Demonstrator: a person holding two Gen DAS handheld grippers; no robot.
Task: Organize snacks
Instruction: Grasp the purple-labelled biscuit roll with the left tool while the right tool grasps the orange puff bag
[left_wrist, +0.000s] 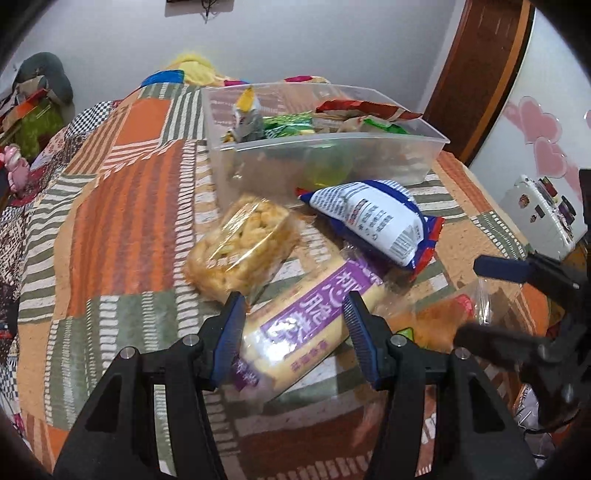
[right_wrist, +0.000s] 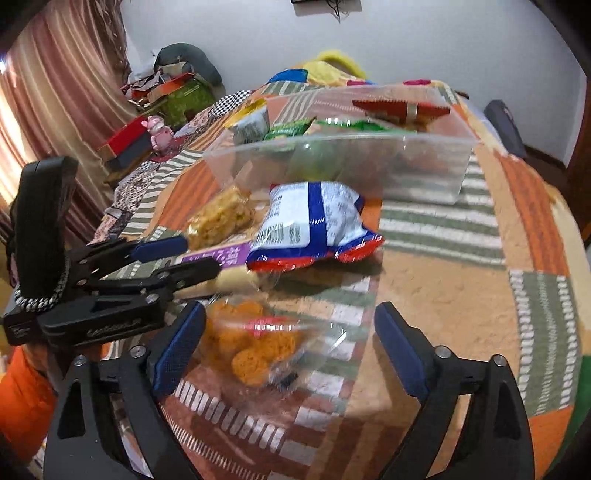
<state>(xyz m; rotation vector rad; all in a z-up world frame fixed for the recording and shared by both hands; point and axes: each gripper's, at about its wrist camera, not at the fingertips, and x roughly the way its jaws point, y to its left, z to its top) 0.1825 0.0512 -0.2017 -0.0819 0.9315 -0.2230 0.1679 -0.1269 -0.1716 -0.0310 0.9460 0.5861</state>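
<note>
Snacks on patchwork cover, both grippers spread

Left wrist view. Left gripper (left_wrist: 295, 314) at bottom centre, blue pads wide apart, straddling the purple-labelled biscuit pack (left_wrist: 306, 317); pads sit on either side of the pack, but whether they touch the wrapper is not clear. Nothing gripped. Pack lies diagonally, lower end toward the bottom of the frame. Just up and left of it, a clear-wrapped puffed rice bar (left_wrist: 243, 247). To the right of that, a blue-and-white packet (left_wrist: 376, 225), its red-edged end pointing to lower right. Behind both, in the upper middle, a clear plastic bin (left_wrist: 424, 147) holding green, red and yellow wrappers. An orange snack bag (left_wrist: 439, 317) lies right of the gripper, blurred. Right gripper enters from the right edge, partly blurred. All rests on a patchwork bedspread (left_wrist: 122, 221) of orange, green and striped squares.

Right wrist view. Right gripper (right_wrist: 290, 347) at bottom, fingers released and well apart, over the orange snack bag (right_wrist: 255, 350); left pad just beside the bag, right pad well clear of it. Left gripper (right_wrist: 177, 254) shows at middle left, over the purple pack (right_wrist: 221, 256). Blue-and-white packet (right_wrist: 310, 225) sits in frame centre, rice bar (right_wrist: 221, 218) to its left, bin (right_wrist: 424, 173) behind at upper centre. Bedspread (right_wrist: 443, 295) fills the right half.
</note>
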